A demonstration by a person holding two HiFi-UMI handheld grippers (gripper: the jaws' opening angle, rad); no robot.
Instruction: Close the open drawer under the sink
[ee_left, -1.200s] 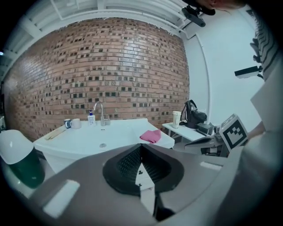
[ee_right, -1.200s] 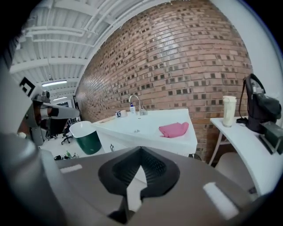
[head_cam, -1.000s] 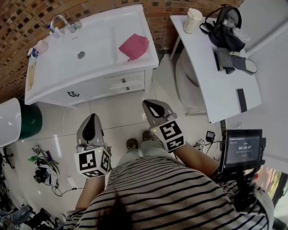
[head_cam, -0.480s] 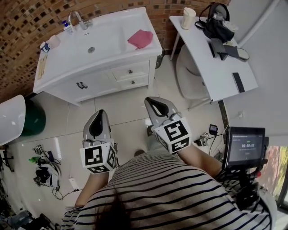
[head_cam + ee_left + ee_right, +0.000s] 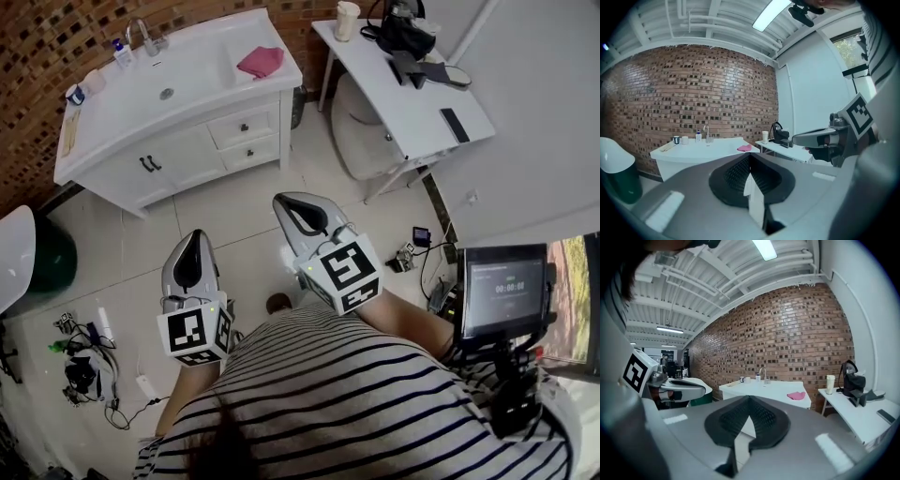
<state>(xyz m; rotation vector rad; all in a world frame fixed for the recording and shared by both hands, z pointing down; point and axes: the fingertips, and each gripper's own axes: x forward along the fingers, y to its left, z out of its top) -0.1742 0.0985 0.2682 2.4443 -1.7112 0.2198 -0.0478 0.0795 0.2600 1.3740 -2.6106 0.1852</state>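
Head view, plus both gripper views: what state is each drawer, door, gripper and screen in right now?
Upper drawer: shut, flush with the vanity front.
Lower drawer: shut, flush.
Cabinet doors: shut.
Left gripper: shut, nothing between its jaws.
Right gripper: shut, nothing between its jaws.
Screen: lit, showing digits.

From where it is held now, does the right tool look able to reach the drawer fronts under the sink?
Probably not from here. The right tool hangs over open floor, well short of the drawer fronts. Nothing stands in the way, so a step forward should likely bring them within reach.
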